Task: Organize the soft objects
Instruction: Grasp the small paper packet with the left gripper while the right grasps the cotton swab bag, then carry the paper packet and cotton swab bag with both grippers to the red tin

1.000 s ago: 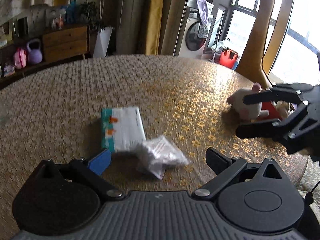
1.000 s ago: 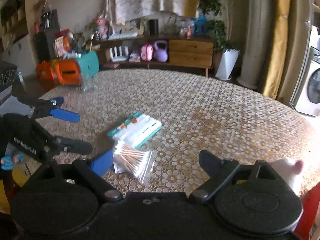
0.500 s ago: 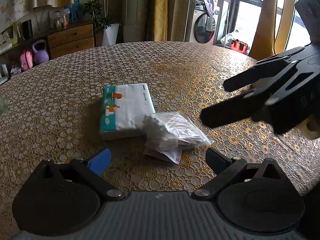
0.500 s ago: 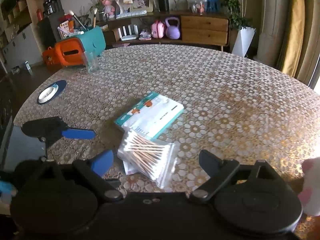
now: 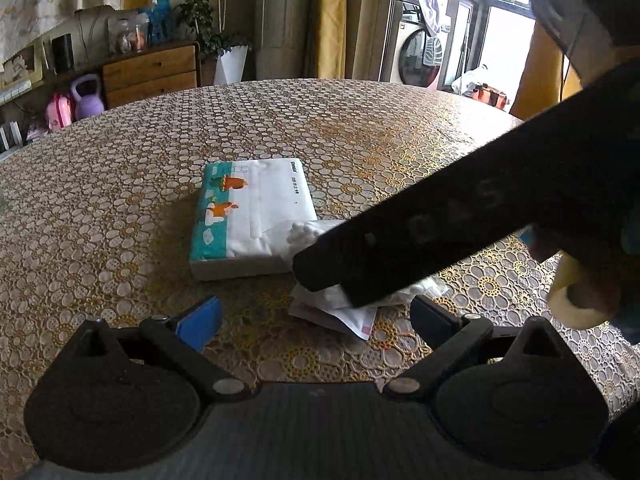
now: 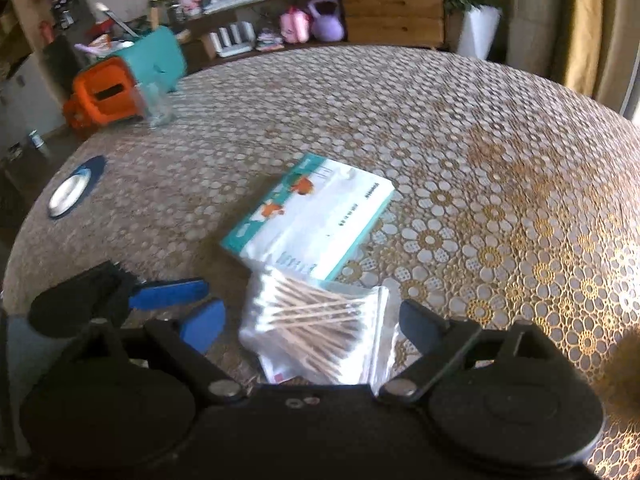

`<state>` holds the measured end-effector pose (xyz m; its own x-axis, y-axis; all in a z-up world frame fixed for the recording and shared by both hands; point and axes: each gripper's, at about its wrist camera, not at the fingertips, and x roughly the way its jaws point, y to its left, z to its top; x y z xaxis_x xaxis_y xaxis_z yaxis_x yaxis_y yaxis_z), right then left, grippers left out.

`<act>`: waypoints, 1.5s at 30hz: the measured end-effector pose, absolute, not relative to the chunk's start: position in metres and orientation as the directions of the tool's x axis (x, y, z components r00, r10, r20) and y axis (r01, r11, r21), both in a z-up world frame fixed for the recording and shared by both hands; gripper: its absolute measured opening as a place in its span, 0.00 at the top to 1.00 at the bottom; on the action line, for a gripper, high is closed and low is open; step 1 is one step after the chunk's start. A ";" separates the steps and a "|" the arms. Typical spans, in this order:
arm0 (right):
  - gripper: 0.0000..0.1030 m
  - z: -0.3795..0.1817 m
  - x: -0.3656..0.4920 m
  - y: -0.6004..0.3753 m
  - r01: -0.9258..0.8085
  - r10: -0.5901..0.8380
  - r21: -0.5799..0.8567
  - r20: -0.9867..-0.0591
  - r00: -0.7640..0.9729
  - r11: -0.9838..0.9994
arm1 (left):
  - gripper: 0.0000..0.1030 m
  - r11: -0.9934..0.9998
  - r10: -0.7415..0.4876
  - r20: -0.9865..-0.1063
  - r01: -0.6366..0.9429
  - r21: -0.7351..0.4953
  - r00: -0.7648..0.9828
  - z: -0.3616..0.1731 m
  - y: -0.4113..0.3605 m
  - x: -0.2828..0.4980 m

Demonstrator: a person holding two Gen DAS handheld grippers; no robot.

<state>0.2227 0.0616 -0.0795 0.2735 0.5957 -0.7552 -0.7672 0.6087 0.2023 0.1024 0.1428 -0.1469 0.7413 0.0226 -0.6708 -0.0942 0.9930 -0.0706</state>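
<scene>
A white and teal tissue pack [image 5: 252, 216] [image 6: 312, 224] lies flat on the round patterned table [image 5: 120, 184]. A clear bag of cotton swabs [image 6: 320, 328] [image 5: 344, 304] lies against its near edge. My right gripper [image 6: 312, 320] is open, with the bag between its fingers. In the left wrist view its dark finger [image 5: 440, 232] crosses over the bag. My left gripper [image 5: 316, 316] is open and empty just short of the bag; its blue fingertip [image 6: 168, 292] shows at the left of the right wrist view.
An orange and teal box [image 6: 120, 84] and a glass [image 6: 160, 108] stand at the table's far left. A blue coaster with a white dish [image 6: 72, 192] lies near the left edge. A cabinet [image 5: 152, 72] and washing machine [image 5: 420, 56] stand beyond the table.
My right gripper has moved in and down over the swab bag, so the bag now sits between its fingers. The left gripper has closed in a little on the pack and bag.
</scene>
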 end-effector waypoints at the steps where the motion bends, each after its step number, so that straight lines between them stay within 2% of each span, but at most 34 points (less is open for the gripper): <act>1: 0.08 -0.082 0.225 0.063 -0.760 0.589 0.205 -0.760 0.273 0.617 | 0.02 0.993 0.023 -0.669 -0.094 -0.070 0.742 -0.147 0.143 0.103; 7: 0.09 -0.095 0.232 0.066 -0.726 0.578 0.255 -0.781 0.235 0.639 | 0.06 0.993 0.012 -0.668 -0.085 -0.076 0.744 -0.149 0.143 0.105; 9: 0.12 -0.097 0.231 0.067 -0.725 0.575 0.256 -0.785 0.231 0.640 | 0.10 0.993 0.008 -0.668 -0.083 -0.080 0.744 -0.151 0.143 0.106; 10: 0.12 -0.098 0.231 0.066 -0.724 0.576 0.255 -0.784 0.233 0.641 | 0.15 0.993 0.005 -0.671 -0.080 -0.081 0.741 -0.151 0.143 0.107; 13: 0.16 -0.097 0.233 0.064 -0.713 0.584 0.273 -0.778 0.231 0.646 | 0.18 0.995 0.010 -0.667 -0.075 -0.068 0.745 -0.152 0.142 0.107; 16: 0.26 -0.094 0.235 0.062 -0.710 0.591 0.282 -0.773 0.229 0.645 | 0.18 0.996 0.008 -0.665 -0.069 -0.065 0.747 -0.153 0.141 0.109; 17: 0.31 -0.094 0.235 0.061 -0.707 0.592 0.284 -0.772 0.232 0.648 | 0.21 0.996 0.011 -0.665 -0.067 -0.059 0.747 -0.153 0.140 0.109; 19: 0.33 -0.094 0.236 0.058 -0.693 0.596 0.299 -0.768 0.234 0.656 | 0.28 0.997 0.017 -0.663 -0.060 -0.043 0.748 -0.153 0.138 0.110; 21: 0.33 -0.095 0.236 0.055 -0.687 0.602 0.309 -0.764 0.232 0.657 | 0.31 0.998 0.026 -0.666 -0.053 -0.020 0.745 -0.153 0.135 0.112; 23: 0.33 -0.095 0.235 0.052 -0.685 0.602 0.309 -0.763 0.236 0.660 | 0.42 0.999 0.033 -0.665 -0.042 0.002 0.746 -0.153 0.132 0.113; 26: 0.34 -0.092 0.233 0.045 -0.675 0.605 0.311 -0.755 0.252 0.669 | 0.51 1.000 0.021 -0.665 -0.020 0.009 0.747 -0.152 0.128 0.115; 37: 0.34 -0.068 0.233 0.000 -0.651 0.627 0.317 -0.711 0.318 0.689 | 0.58 1.000 0.017 -0.679 -0.030 -0.008 0.733 -0.150 0.125 0.117; 40: 0.34 -0.062 0.230 -0.015 -0.648 0.621 0.300 -0.704 0.344 0.699 | 0.63 0.999 0.020 -0.682 -0.036 -0.009 0.731 -0.149 0.123 0.116; 45: 0.34 -0.057 0.225 -0.044 -0.623 0.610 0.301 -0.701 0.368 0.722 | 0.64 0.998 -0.001 -0.689 -0.044 -0.049 0.724 -0.141 0.120 0.114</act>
